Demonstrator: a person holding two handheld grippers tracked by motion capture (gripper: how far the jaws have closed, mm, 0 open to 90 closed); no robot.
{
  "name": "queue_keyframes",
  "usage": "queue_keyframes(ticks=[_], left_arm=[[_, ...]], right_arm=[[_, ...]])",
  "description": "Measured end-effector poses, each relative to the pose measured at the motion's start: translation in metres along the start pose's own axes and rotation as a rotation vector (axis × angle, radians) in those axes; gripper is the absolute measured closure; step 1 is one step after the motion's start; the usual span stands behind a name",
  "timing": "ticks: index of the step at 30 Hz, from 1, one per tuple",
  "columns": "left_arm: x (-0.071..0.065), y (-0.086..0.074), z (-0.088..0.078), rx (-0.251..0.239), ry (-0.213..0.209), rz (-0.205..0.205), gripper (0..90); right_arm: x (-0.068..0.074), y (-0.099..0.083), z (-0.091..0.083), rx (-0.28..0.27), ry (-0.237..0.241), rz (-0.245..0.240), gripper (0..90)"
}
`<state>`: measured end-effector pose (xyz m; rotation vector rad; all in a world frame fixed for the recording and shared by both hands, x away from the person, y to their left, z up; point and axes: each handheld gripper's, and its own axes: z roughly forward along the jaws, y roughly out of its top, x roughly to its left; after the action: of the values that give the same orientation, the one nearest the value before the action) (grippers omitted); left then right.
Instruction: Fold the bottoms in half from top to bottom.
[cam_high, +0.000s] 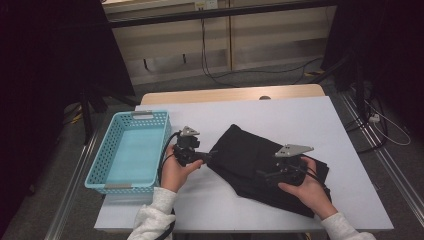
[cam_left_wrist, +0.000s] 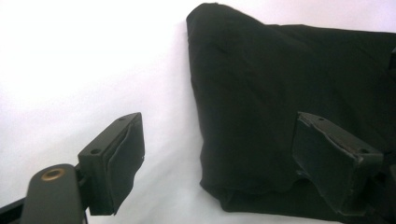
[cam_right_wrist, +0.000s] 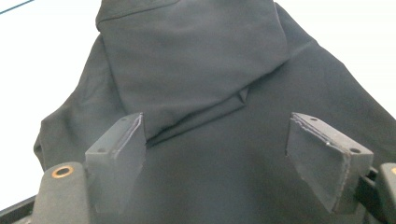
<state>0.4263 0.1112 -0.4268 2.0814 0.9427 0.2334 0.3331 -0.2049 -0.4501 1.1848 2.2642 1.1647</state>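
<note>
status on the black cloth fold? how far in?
Done: the black garment lies partly folded on the table, one layer doubled over. In hand: nothing gripped; the left claw is open at its edge, the right claw open above its middle. Left: probably finishing the fold and moving it to the blue basket.

1. A black cloth garment (cam_high: 250, 160) is lying on the white counter (cam_high: 300, 120), right of centre and toward its near edge.
2. It is sitting folded over itself in flat layers, with one fold line showing across the top layer (cam_right_wrist: 196, 121).
3. Its left edge (cam_left_wrist: 201, 116) is running straight, ending in a rounded corner.
</note>
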Motion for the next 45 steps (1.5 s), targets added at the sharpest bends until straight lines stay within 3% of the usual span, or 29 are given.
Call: queue_keyframes(ticks=[13, 18, 20, 22, 28, 36, 40, 45], left_arm=[[0.007, -0.005, 0.0, 0.018, 0.015, -0.005, 14.8], [0.007, -0.005, -0.001, 0.014, 0.017, -0.009, 14.6], [0.008, -0.005, -0.002, 0.017, 0.019, -0.008, 14.6], [0.008, -0.005, -0.002, 0.009, 0.022, -0.012, 14.6], [0.008, -0.005, -0.002, 0.011, 0.023, -0.011, 14.6], [0.008, -0.005, -0.002, 0.019, 0.024, -0.006, 14.6], [0.008, -0.005, -0.002, 0.02, 0.025, -0.009, 14.6], [0.008, -0.005, -0.002, 0.019, 0.027, -0.008, 14.6]], right_arm=[[0.009, 0.002, 0.008, 0.009, 0.003, -0.017, 19.1], [0.014, 0.002, 0.011, 0.007, 0.019, -0.028, 26.3], [0.017, 0.003, 0.013, 0.011, 0.031, -0.04, 36.0], [0.019, 0.003, 0.014, 0.014, 0.036, -0.052, 39.4], [0.025, 0.004, 0.017, 0.012, 0.057, -0.074, 47.3], [0.033, 0.002, 0.027, 0.059, 0.078, -0.117, 57.1], [0.035, 0.001, 0.029, 0.069, 0.057, -0.139, 61.6], [0.032, 0.002, 0.029, 0.066, 0.057, -0.134, 75.7]])
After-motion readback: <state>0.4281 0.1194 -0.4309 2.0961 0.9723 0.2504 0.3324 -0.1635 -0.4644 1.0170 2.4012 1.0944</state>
